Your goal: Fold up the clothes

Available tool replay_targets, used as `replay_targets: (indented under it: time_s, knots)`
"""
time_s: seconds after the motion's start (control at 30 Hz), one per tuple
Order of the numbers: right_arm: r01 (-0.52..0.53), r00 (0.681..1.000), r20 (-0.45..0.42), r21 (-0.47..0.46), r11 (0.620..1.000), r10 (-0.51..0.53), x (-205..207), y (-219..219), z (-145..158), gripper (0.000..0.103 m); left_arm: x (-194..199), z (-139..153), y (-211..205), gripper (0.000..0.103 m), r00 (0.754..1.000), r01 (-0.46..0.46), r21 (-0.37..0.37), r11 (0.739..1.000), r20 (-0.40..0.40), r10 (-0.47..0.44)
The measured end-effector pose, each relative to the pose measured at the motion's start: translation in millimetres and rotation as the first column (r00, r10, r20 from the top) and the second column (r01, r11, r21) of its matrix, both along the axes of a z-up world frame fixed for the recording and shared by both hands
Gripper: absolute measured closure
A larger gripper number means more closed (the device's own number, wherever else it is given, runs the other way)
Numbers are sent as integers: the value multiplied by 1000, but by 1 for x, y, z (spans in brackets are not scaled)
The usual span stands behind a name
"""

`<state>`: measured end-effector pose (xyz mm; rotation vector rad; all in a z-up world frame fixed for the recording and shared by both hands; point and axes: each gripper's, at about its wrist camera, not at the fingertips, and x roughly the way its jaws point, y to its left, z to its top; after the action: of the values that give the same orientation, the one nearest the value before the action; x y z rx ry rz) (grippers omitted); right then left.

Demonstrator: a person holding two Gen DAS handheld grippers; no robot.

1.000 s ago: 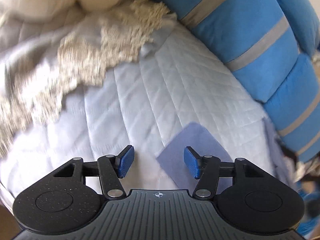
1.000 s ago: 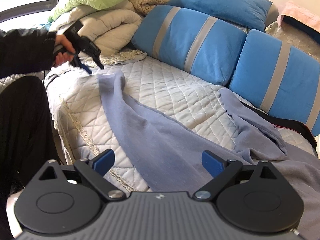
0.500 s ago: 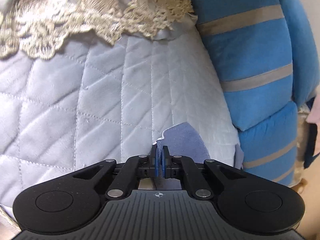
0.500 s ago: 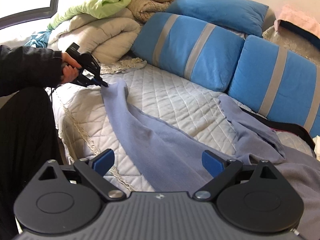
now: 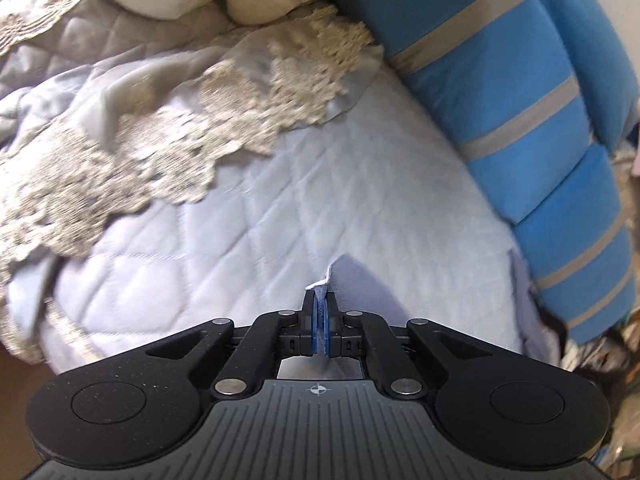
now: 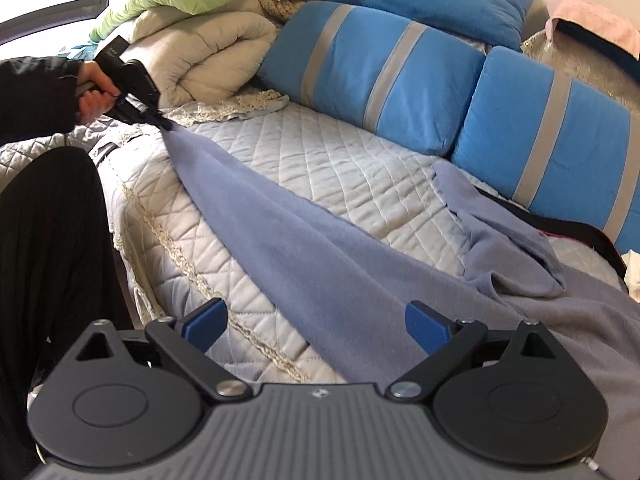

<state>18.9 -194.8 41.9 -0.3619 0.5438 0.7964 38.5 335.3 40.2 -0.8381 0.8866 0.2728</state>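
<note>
Broadly, a pale quilted bedspread (image 6: 320, 160) carries a long lavender fleece garment (image 6: 320, 264), one end lifted taut, the rest rumpled near blue striped cushions (image 6: 380, 72). Left gripper (image 5: 320, 316) pinches its tip; right gripper (image 6: 316, 320) hovers wide apart. That thin pinch could slip under tension.

A bed (image 6: 352, 168) with a pale quilted cover is carrying everything. A periwinkle garment (image 6: 320, 264) is lying across it from 10 to 4 o'clock. Blue striped cushions (image 6: 380, 72) are resting along the 1 o'clock edge, and cream folded duvets (image 6: 216, 52) are sitting at 11 o'clock.
</note>
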Motion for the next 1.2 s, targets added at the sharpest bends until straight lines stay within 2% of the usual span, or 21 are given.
replay_targets:
  time_s: [0.13,0.33,0.4,0.43,0.47,0.53,0.63,0.77,0.87,1.03,1.13,1.17,1.2]
  knots:
    - [3,1000,-3,-7,1000,-3,0,-2,-2,3,-9,-10,1,101,1000,15,-3,1000,-26,-15]
    - [-1,1000,-2,-8,1000,1,-2,0,-2,3,-7,-17,3,97,999,33,-6,999,-14,-33]
    - [-5,1000,-3,-8,1000,5,-3,1,-3,3,-6,-10,4,87,1000,17,28,999,-7,-16]
    - [-7,1000,-5,-8,1000,6,-3,1,-2,3,-6,-4,4,72,1000,11,60,998,2,-11]
    - [-8,1000,-6,-9,1000,8,-3,1,-3,3,-5,2,2,61,1000,11,103,995,15,-13]
    - [-11,1000,-8,-11,1000,11,-3,2,-4,3,0,13,-2,58,998,40,176,984,33,-47]
    - [-10,1000,-12,-9,1000,10,-2,3,-5,3,14,20,-9,58,989,130,251,959,42,-145]
    - [-9,1000,-17,-8,1000,9,-1,3,-7,2,39,19,-19,58,960,257,360,897,11,-280]
    - [-12,1000,-21,-10,1000,12,-2,3,-8,2,53,16,-25,58,940,315,374,872,2,-340]
    - [3,1000,-29,-15,1000,-4,0,0,-11,2,72,6,-29,58,927,365,343,866,-46,-372]
    - [14,999,-29,-17,1000,-15,1,-4,-11,2,75,-2,-29,60,928,368,325,871,-67,-367]
    - [18,999,-28,-19,1000,-19,2,-5,-12,2,75,-2,-30,86,926,372,322,871,-63,-372]
    - [22,999,-27,-21,1000,-23,2,-7,-12,2,75,-3,-31,102,924,377,319,870,-60,-378]
